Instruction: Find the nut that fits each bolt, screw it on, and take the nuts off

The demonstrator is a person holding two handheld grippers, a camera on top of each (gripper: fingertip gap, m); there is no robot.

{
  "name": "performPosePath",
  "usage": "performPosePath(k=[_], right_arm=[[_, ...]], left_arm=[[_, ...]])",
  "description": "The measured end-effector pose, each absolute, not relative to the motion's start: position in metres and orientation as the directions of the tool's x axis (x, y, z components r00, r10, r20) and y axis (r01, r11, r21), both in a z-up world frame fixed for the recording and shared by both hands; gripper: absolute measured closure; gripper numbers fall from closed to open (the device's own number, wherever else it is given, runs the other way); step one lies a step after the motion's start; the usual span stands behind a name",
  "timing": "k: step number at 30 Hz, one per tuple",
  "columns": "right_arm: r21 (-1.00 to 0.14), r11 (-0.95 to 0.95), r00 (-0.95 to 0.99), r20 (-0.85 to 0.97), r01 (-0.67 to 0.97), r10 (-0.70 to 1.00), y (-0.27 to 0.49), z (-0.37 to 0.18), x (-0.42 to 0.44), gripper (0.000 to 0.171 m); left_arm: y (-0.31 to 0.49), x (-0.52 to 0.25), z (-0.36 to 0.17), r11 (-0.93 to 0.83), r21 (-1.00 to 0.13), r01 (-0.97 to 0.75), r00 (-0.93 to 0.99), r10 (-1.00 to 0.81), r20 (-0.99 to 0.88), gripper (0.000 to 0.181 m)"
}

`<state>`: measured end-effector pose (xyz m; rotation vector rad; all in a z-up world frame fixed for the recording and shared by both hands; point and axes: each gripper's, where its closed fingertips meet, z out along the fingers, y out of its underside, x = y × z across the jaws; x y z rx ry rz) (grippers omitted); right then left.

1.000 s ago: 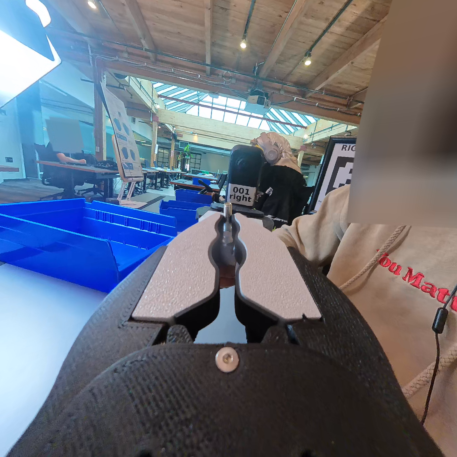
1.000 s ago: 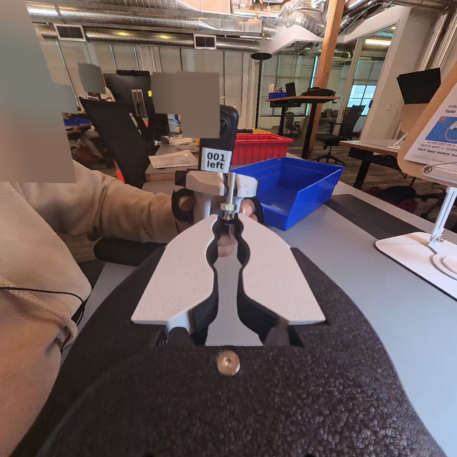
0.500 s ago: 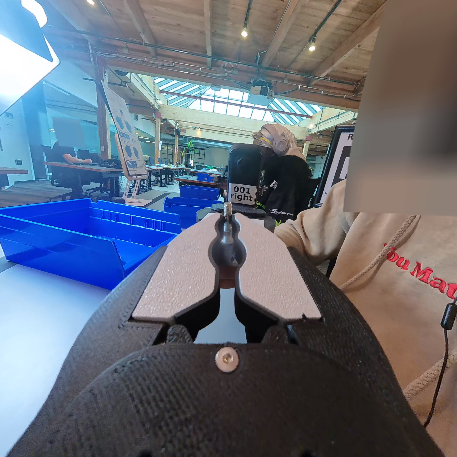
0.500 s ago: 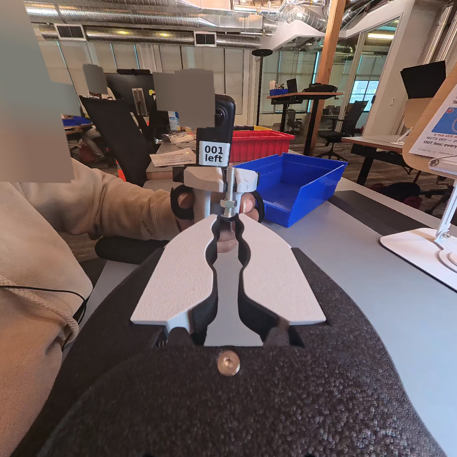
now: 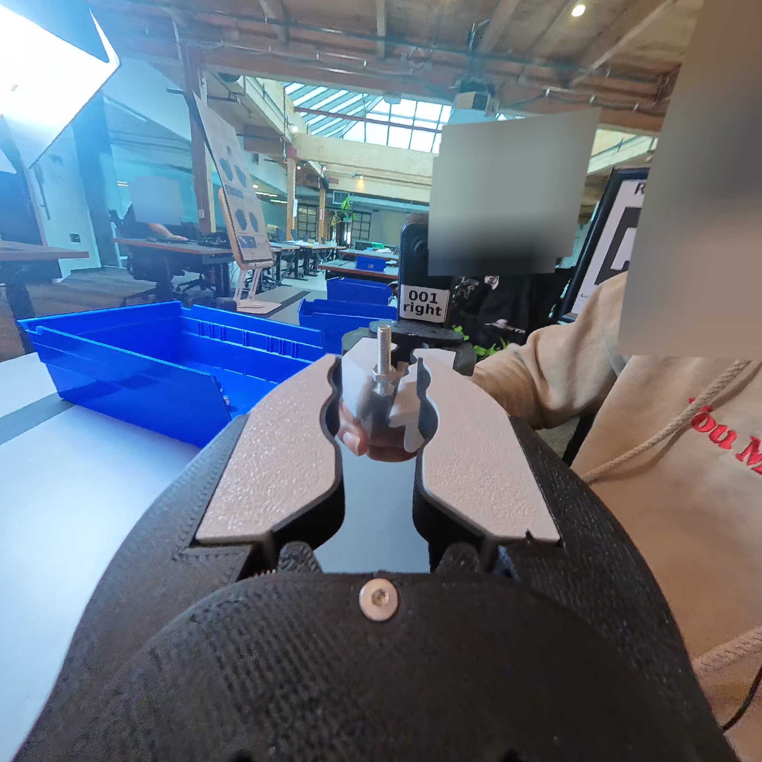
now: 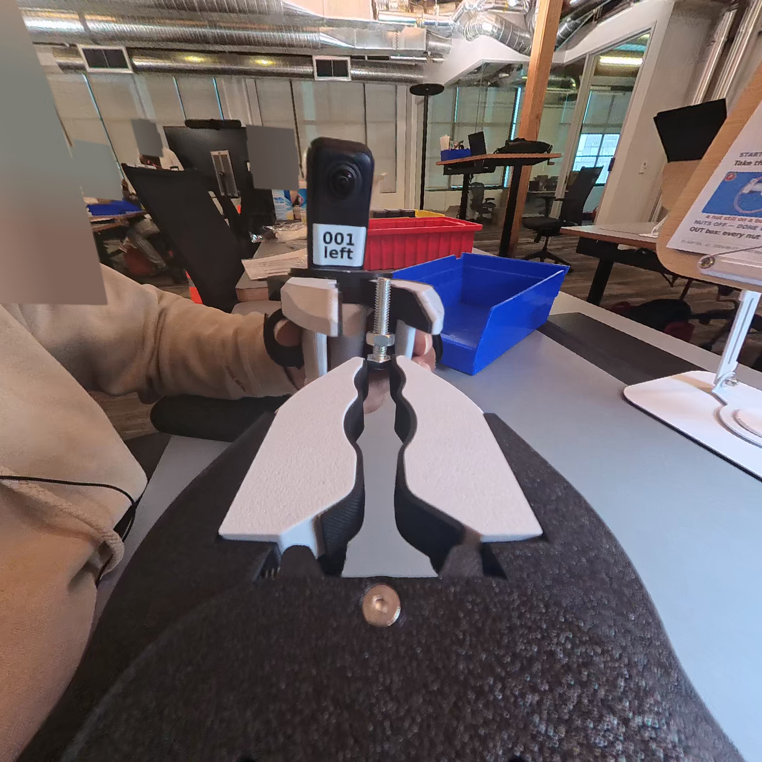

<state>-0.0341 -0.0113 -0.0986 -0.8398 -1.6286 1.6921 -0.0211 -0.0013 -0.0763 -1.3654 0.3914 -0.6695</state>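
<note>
My right gripper (image 6: 380,363) clamped on bolt (image 6: 382,305) head below the nut (image 6: 380,340), left gripper (image 5: 379,367) apart around it; I'd close squarely on nut flats before turning

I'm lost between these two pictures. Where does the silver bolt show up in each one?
Left wrist view: the bolt stands upright just above the picture's centre.
Right wrist view: the bolt stands upright above centre, its lower end pinched by the right gripper.
Shared landmark: the hex nut threaded low on its shaft.
</note>
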Motion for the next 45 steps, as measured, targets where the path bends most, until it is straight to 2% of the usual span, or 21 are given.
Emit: performPosePath(k=[3, 4, 6, 10, 13, 18, 19, 20, 24, 27, 28, 31, 32, 33, 36, 40, 41, 43, 45], right_arm=[[-0.998, -0.054, -0.578, -0.038, -0.011, 0.815, -0.005, -0.098, -0.036, 0.162], [-0.998, -0.068, -0.565, -0.050, -0.012, 0.823, -0.001, -0.097, -0.038, 0.162], [-0.995, -0.095, -0.521, -0.074, -0.013, 0.850, 0.012, -0.096, -0.041, 0.162], [-0.994, -0.104, -0.496, -0.084, -0.012, 0.864, 0.020, -0.096, -0.043, 0.162], [-0.996, -0.087, -0.526, -0.067, -0.014, 0.848, 0.009, -0.099, -0.042, 0.162], [-0.996, -0.082, -0.541, -0.062, -0.014, 0.839, 0.005, -0.101, -0.042, 0.162], [-0.996, -0.084, -0.530, -0.063, -0.017, 0.845, 0.007, -0.101, -0.042, 0.162], [-0.996, -0.092, -0.517, -0.071, -0.016, 0.853, 0.011, -0.100, -0.043, 0.162], [-0.994, -0.106, -0.511, -0.084, -0.015, 0.856, 0.015, -0.099, -0.044, 0.162], [-0.996, -0.092, -0.533, -0.070, -0.014, 0.843, 0.006, -0.101, -0.043, 0.162], [-0.996, -0.086, -0.537, -0.066, -0.012, 0.841, 0.004, -0.102, -0.043, 0.162], [-0.996, -0.092, -0.526, -0.071, -0.013, 0.847, 0.008, -0.101, -0.044, 0.162], [-0.995, -0.102, -0.511, -0.081, -0.013, 0.856, 0.012, -0.101, -0.045, 0.162], [-0.994, -0.110, -0.497, -0.089, -0.012, 0.863, 0.017, -0.100, -0.046, 0.162], [-0.994, -0.106, -0.488, -0.084, -0.019, 0.869, 0.022, -0.098, -0.045, 0.162], [-0.997, -0.082, -0.521, -0.064, -0.012, 0.851, 0.008, -0.102, -0.044, 0.162], [-0.997, -0.076, -0.524, -0.060, -0.009, 0.849, 0.007, -0.103, -0.044, 0.162], [-0.997, -0.079, -0.519, -0.063, -0.010, 0.853, 0.009, -0.103, -0.045, 0.162], [-0.995, -0.100, -0.490, -0.082, -0.011, 0.868, 0.018, -0.101, -0.046, 0.162]], left_arm=[[-0.001, -0.015, -0.081, 0.043, -0.990, 0.135, 0.773, -0.630, 0.078, 0.155], [0.000, -0.016, -0.080, 0.042, -0.991, 0.126, 0.788, -0.612, 0.074, 0.153], [-0.010, -0.010, -0.075, 0.050, -0.992, 0.114, 0.758, -0.650, 0.054, 0.172], [-0.006, -0.017, -0.070, 0.068, -0.994, 0.091, 0.809, -0.587, 0.033, 0.169], [0.007, -0.027, -0.077, 0.029, -0.995, 0.094, 0.856, -0.512, 0.066, 0.155], [0.007, -0.017, -0.082, -0.004, -0.999, 0.051, 0.855, -0.517, 0.046, 0.151], [0.004, -0.016, -0.079, -0.003, -0.998, 0.056, 0.844, -0.535, 0.049, 0.159], [-0.002, -0.011, -0.075, 0.012, -0.997, 0.074, 0.811, -0.582, 0.053, 0.177], [0.001, -0.019, -0.072, 0.027, -0.997, 0.077, 0.843, -0.536, 0.050, 0.171], [0.013, -0.028, -0.082, -0.009, -0.999, 0.054, 0.888, -0.456, 0.052, 0.152], [0.015, -0.027, -0.084, -0.019, -0.999, 0.048, 0.889, -0.456, 0.051, 0.151], [0.011, -0.020, -0.085, -0.031, -0.999, 0.036, 0.875, -0.482, 0.047, 0.157], [0.006, -0.017, -0.083, -0.023, -0.999, 0.035, 0.855, -0.517, 0.042, 0.175], [0.002, -0.014, -0.078, -0.004, -0.999, 0.051, 0.840, -0.541, 0.045, 0.178], [0.004, -0.020, -0.075, 0.018, -0.999, 0.045, 0.862, -0.506, 0.029, 0.172], [0.017, -0.030, -0.084, -0.013, -0.998, 0.054, 0.901, -0.430, 0.054, 0.149], [0.017, -0.028, -0.086, -0.020, -0.999, 0.048, 0.897, -0.439, 0.052, 0.150], [0.014, -0.021, -0.088, -0.031, -0.999, 0.036, 0.882, -0.469, 0.046, 0.155], [0.006, -0.013, -0.084, -0.014, -0.999, 0.034, 0.848, -0.529, 0.036, 0.177]])
